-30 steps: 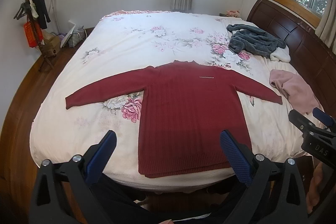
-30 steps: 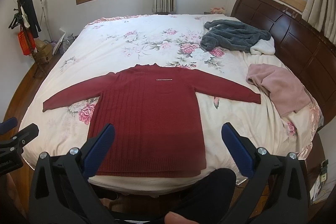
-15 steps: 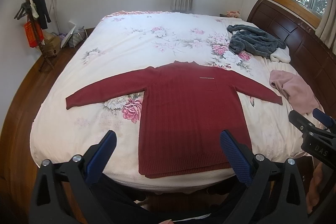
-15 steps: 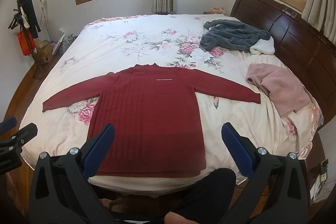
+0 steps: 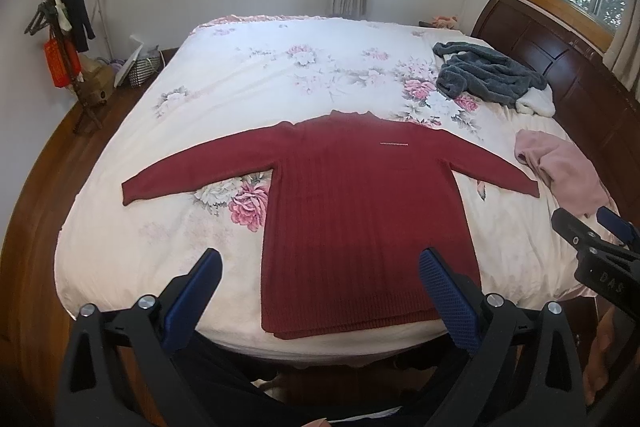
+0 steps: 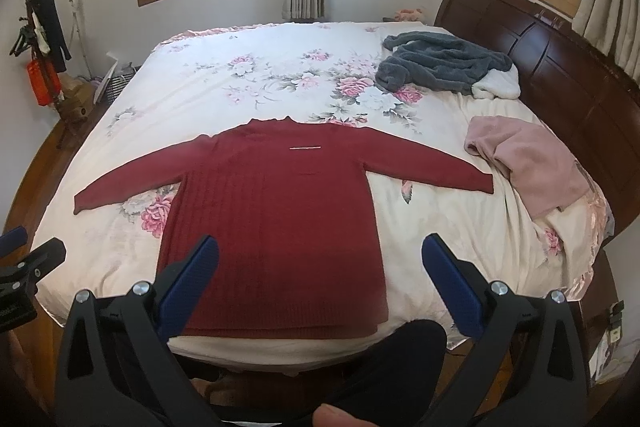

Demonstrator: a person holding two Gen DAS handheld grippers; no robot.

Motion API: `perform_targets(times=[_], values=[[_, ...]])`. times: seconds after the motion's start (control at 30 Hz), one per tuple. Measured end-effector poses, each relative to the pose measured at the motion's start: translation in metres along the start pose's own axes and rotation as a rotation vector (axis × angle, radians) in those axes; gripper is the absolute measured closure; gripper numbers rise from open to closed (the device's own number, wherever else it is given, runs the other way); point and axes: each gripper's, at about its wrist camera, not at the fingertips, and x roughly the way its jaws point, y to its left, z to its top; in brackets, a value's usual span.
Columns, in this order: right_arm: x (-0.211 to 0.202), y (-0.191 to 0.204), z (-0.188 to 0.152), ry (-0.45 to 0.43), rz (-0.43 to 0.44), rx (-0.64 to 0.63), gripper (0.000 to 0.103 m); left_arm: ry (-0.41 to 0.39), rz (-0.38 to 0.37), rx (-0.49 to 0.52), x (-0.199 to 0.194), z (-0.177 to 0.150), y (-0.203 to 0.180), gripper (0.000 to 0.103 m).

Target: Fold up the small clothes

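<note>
Hidden or cut off, as we found it:
- right gripper (image 5: 600,241): in the left wrist view we saw only its tips, the frame edge cutting off the rest.
- left gripper (image 6: 24,247): likewise clipped at the right wrist view's edge.
- red sweater (image 5: 360,219): the small white mark on its chest was too small for us to read.
- coat stand (image 5: 60,39): we could not identify the items hanging on it.
- basket (image 5: 142,69): contents unclear.

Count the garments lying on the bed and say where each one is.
3: a red sweater spread flat at the near edge, a grey fleece bunched near the headboard, and a pink top crumpled at the right side.
</note>
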Motion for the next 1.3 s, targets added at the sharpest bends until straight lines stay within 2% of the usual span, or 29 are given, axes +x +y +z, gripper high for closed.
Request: perform_targets(times=[0.2,0.47,0.53,0.6,0.63,0.67,0.73,0.83,0.93,0.97,1.0,1.03,1.1,1.17,1.3], values=[[0.000,-0.009,0.007,-0.037,-0.027,0.002,0.003,-0.009,0.027,0.026,0.012,0.004,-0.005,0.004],[0.025,-0.039,0.016,-0.052,-0.057,0.024,0.003,0.025,-0.031,0.041,0.042,0.008,-0.017,0.004],[0.037,-0.051,0.018,-0.088,-0.086,0.023,0.003,0.019,-0.073,0.036,0.051,0.008,-0.020,0.004],[0.051,-0.065,0.018,-0.141,-0.082,0.024,0.003,0.006,-0.167,0.029,0.059,0.006,-0.021,0.004],[0.061,-0.075,0.017,-0.158,-0.046,0.028,0.003,0.000,-0.241,0.027,0.064,0.005,-0.022,0.004],[0.080,-0.092,0.017,-0.150,0.004,0.064,0.003,0.006,-0.279,0.024,0.070,0.005,-0.024,0.004],[0.121,-0.137,0.017,-0.092,0.091,0.200,0.003,0.049,-0.308,0.015,0.086,0.007,-0.030,0.004],[0.170,-0.216,0.008,-0.084,0.169,0.452,0.003,0.123,-0.363,-0.057,0.108,0.011,-0.032,0.004],[0.221,-0.299,-0.007,-0.062,0.235,0.709,0.005,0.127,-0.390,-0.152,0.119,0.016,-0.026,0.004],[0.237,-0.322,-0.013,-0.047,0.249,0.790,0.014,0.111,-0.391,-0.171,0.121,0.017,-0.024,0.004],[0.256,-0.348,-0.022,-0.035,0.285,0.889,0.029,0.105,-0.381,-0.180,0.124,0.019,-0.023,0.004],[0.278,-0.373,-0.032,-0.014,0.313,0.983,0.035,0.102,-0.371,-0.189,0.129,0.022,-0.022,0.004],[0.312,-0.411,-0.048,0.005,0.338,1.111,0.041,0.107,-0.367,-0.199,0.137,0.029,-0.021,0.004],[0.342,-0.440,-0.063,0.004,0.384,1.230,0.043,0.125,-0.366,-0.198,0.148,0.034,-0.023,0.004],[0.400,-0.491,-0.096,-0.044,0.466,1.490,0.055,0.157,-0.380,-0.206,0.166,0.039,-0.031,0.004]])
